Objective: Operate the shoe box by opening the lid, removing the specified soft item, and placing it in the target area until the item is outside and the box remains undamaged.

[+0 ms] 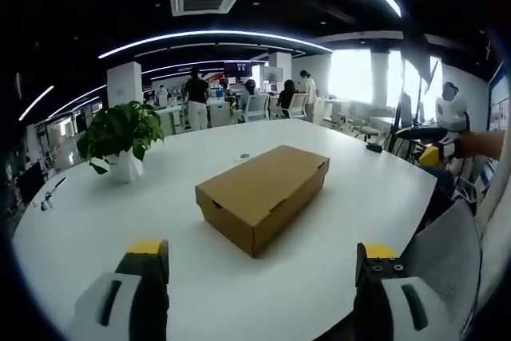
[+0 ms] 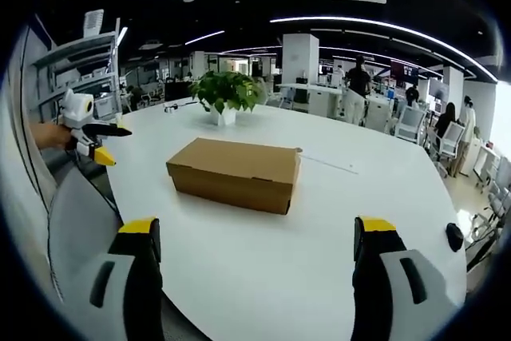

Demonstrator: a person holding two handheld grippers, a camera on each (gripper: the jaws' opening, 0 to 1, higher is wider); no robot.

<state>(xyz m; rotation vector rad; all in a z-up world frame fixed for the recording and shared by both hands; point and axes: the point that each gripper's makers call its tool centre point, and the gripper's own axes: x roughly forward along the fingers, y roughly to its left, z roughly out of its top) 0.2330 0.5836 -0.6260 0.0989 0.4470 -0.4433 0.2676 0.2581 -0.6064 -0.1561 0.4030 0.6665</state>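
A brown cardboard shoe box [image 1: 263,193] lies shut on the round white table [image 1: 96,229], its lid flat and closed. My left gripper [image 1: 263,265] is open, its yellow-tipped jaws wide apart and well short of the box. From the other side, the same box [image 2: 235,172] lies ahead of my right gripper [image 2: 257,245], which is also open with nothing between its jaws. A hand holds the right gripper [image 1: 435,145] off the table's right edge. The left gripper [image 2: 104,145] shows at the far left over the table's edge. No soft item is in sight.
A potted green plant [image 1: 120,133] stands on the table behind the box, also plant [image 2: 227,89]. A small black object [image 2: 455,235] lies near the table's edge. A grey mesh chair [image 1: 447,253] stands close to the table. Several people and desks are far behind.
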